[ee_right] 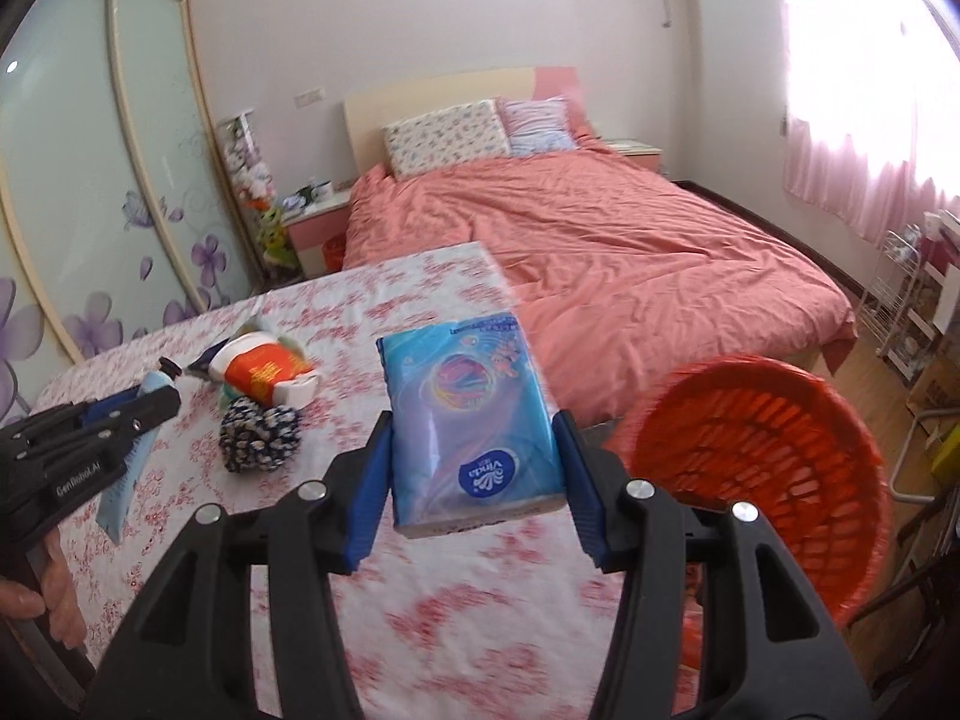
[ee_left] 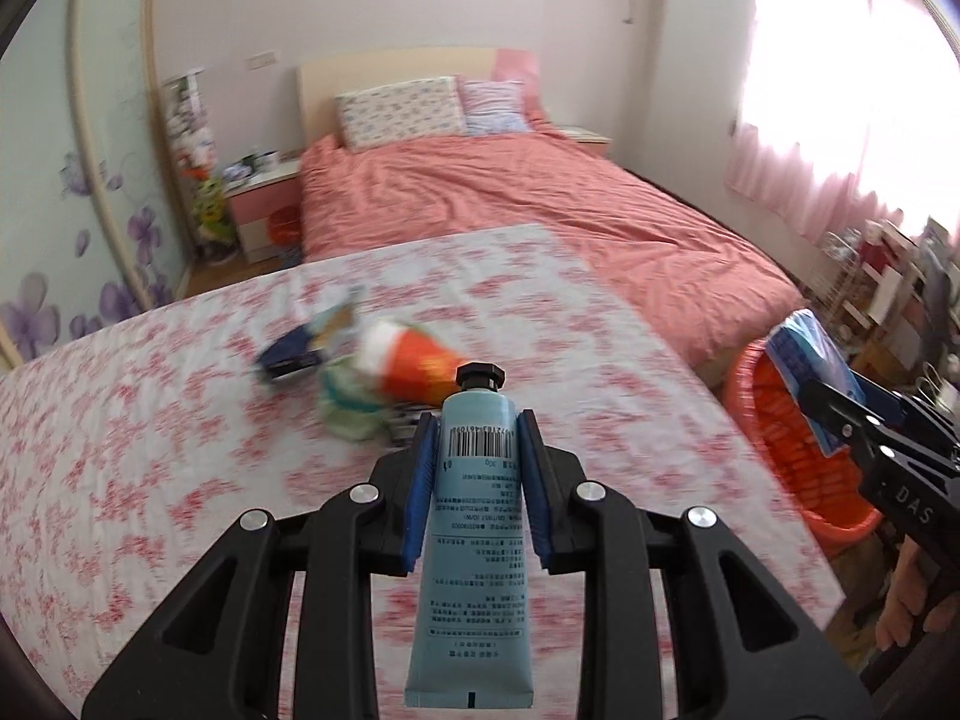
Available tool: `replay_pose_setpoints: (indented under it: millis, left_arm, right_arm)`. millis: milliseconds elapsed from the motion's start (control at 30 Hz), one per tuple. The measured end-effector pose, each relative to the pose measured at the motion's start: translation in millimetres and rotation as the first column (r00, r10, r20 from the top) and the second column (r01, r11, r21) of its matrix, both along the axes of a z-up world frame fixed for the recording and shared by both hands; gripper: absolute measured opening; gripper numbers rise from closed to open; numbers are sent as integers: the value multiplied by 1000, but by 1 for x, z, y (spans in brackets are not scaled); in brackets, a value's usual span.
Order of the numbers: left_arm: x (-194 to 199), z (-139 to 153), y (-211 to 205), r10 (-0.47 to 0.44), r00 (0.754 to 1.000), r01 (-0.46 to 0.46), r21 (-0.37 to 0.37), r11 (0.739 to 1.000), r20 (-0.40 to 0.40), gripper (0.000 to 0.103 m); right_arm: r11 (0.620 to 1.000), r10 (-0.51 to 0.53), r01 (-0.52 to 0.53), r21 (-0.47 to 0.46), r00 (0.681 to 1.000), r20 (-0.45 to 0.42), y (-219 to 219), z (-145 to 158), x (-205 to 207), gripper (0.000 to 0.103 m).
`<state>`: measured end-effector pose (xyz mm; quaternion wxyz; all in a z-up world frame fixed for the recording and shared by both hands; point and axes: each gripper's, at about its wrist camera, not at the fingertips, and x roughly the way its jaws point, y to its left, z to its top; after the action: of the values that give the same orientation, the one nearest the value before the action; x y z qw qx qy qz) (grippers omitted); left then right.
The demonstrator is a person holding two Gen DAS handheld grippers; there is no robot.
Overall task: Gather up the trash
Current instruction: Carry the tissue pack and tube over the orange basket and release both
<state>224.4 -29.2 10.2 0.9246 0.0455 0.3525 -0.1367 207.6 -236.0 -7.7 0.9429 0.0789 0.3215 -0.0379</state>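
My left gripper (ee_left: 475,433) is shut on a pale blue cream tube (ee_left: 471,546) with a black cap, held above the table with the floral cloth (ee_left: 150,456). My right gripper (ee_right: 473,427) is shut on a blue tissue pack (ee_right: 471,414), lifted over the table's right side. An orange slatted basket (ee_right: 762,480) stands on the floor to the right of the table. In the left wrist view the right gripper (ee_left: 840,414) holds the tissue pack (ee_left: 807,354) over the basket (ee_left: 780,456). In the right wrist view the left gripper (ee_right: 153,405) carries the tube (ee_right: 129,474).
On the table lie an orange and white packet (ee_right: 264,369), a dark speckled ball (ee_right: 259,432), a greenish wrapper (ee_left: 348,414) and a dark blue packet (ee_left: 288,354). Behind is a bed with a pink cover (ee_right: 600,240). A wardrobe (ee_right: 90,180) stands left, wire shelves (ee_right: 906,300) right.
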Motion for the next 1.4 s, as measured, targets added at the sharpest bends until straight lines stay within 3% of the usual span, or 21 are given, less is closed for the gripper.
replay_pose_setpoints:
  millis: [267, 500, 733, 867, 933, 1000, 1167, 1267, 1400]
  left_arm:
    - [-14, 3, -90, -183, 983, 183, -44, 982, 0, 28]
    - [-19, -10, -175, -346, 938, 343, -75, 936, -18, 28]
    - [-8, -28, -228, -417, 907, 409, -113, 905, -61, 28]
    - [-4, -35, -239, -428, 900, 416, -127, 901, -85, 28]
    - [-3, -37, -243, -423, 901, 410, -133, 902, -91, 35]
    - [-1, -40, -243, -413, 905, 400, -130, 907, -98, 52]
    - [1, -44, -229, -367, 924, 359, -94, 929, -102, 61]
    - [4, -44, -209, -292, 953, 288, -61, 956, -85, 79]
    - [9, -42, -172, -202, 977, 199, -40, 979, -68, 94]
  right_arm:
    - [991, -136, 136, 13, 990, 19, -75, 3, -38, 52]
    - [969, -239, 238, 66, 971, 0, -133, -11, -56, 52]
    - [949, -296, 295, 113, 955, -8, -176, -24, -58, 52]
    - [935, -326, 324, 144, 945, -12, -202, -31, -56, 54]
    - [930, -332, 331, 162, 943, -19, -210, -35, -53, 56]
    - [925, -339, 338, 175, 941, -25, -215, -39, -52, 56]
    - [922, -348, 350, 166, 937, -43, -215, -48, -50, 63]
    - [928, -341, 344, 142, 939, -52, -206, -50, -47, 63]
    - [944, -312, 316, 92, 949, -54, -184, -49, -41, 63]
